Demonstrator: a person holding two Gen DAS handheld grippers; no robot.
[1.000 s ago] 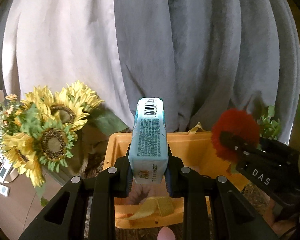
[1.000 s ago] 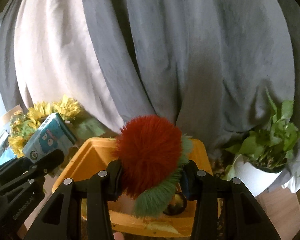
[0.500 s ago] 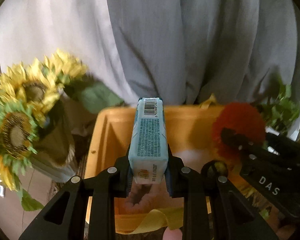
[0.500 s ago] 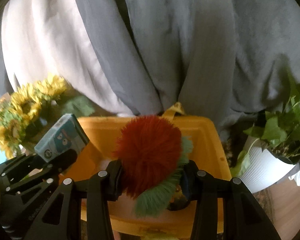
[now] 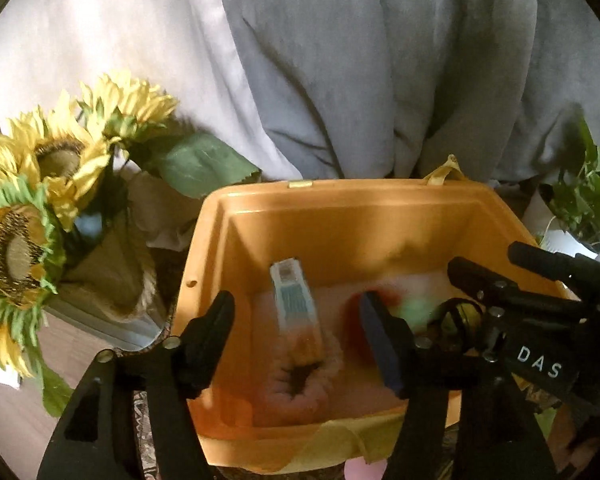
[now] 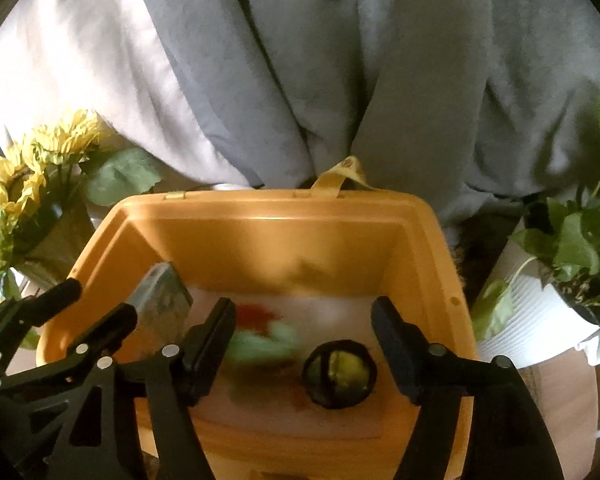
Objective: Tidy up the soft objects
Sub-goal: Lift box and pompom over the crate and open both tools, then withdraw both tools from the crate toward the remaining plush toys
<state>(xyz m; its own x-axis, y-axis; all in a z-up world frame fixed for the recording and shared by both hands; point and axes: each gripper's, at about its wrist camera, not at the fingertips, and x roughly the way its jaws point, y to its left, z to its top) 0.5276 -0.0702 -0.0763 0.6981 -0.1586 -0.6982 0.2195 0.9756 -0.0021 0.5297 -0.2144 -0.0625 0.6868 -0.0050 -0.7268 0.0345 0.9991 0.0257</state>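
Note:
An orange plastic bin [image 5: 340,216] stands below both grippers; it also shows in the right wrist view [image 6: 260,232]. My left gripper [image 5: 296,316] is open above it. The light blue tissue pack [image 5: 294,304] is blurred inside the bin, over a fuzzy pink ring [image 5: 300,384]; it shows in the right wrist view [image 6: 162,300] too. My right gripper [image 6: 304,320] is open. The red and green fluffy toy [image 6: 264,332] is blurred inside the bin below it, next to a dark round object with a yellow-green inside [image 6: 340,372].
A sunflower bouquet [image 5: 48,208] stands left of the bin. A potted green plant in a white pot [image 6: 560,280] stands to its right. Grey and white curtains [image 5: 340,60] hang behind. Wooden surface [image 6: 556,400] lies beside the bin.
Both grippers have moved over the bin and opened. The tissue pack left the left gripper and the fluffy toy left the right gripper; both are now in the bin.

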